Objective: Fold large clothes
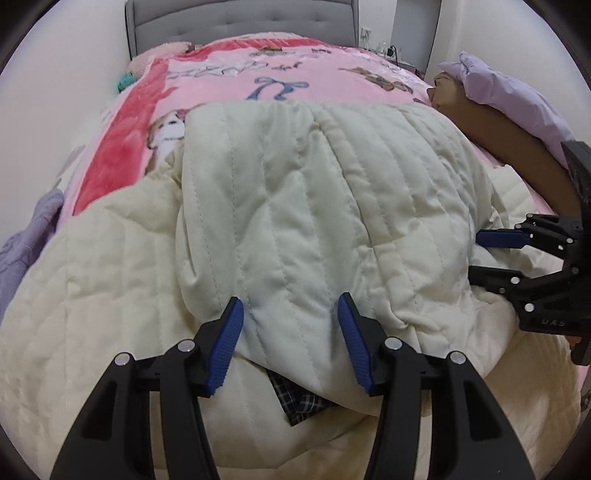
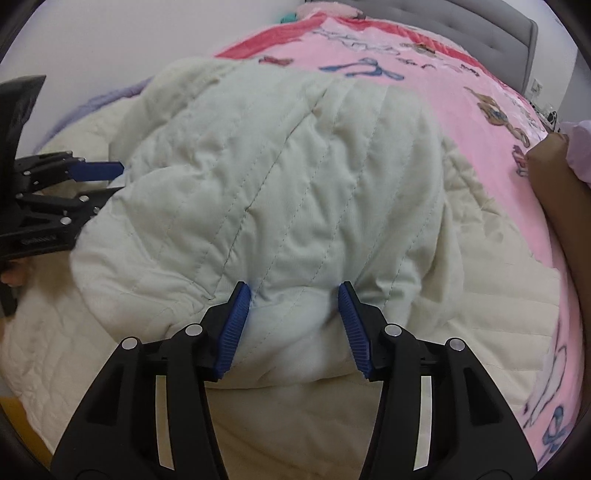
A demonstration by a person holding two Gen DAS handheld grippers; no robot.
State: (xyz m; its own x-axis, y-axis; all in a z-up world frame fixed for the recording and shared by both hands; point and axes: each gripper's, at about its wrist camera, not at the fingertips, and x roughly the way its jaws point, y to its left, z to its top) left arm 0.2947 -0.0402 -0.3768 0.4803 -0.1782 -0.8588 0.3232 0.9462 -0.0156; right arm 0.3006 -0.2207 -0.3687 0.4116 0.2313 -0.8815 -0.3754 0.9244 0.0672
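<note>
One quilted cream garment (image 1: 295, 206) lies on the bed, its pale top layer folded over onto the rest, spread across 1 pink printed blanket (image 1: 229, 77); a bit of checked lining (image 1: 295, 402) pokes out under the near edge. Two grippers, both w/ blue pads. Left gripper (image 1: 291, 343) hangs just over the near edge of the fold, jaws apart, nothing pinched btwn them, fabric only below. Right gripper (image 2: 294, 325) same: jaws released, pads either side of a fabric bulge but not pressing it. One forearm (image 1: 509, 144) w/ lilac sleeve (image 1: 506, 96) rests at the right. One grey headboard (image 1: 240, 18) at the far end; 1 lilac cloth (image 1: 26, 254) at the bed's left edge.
</note>
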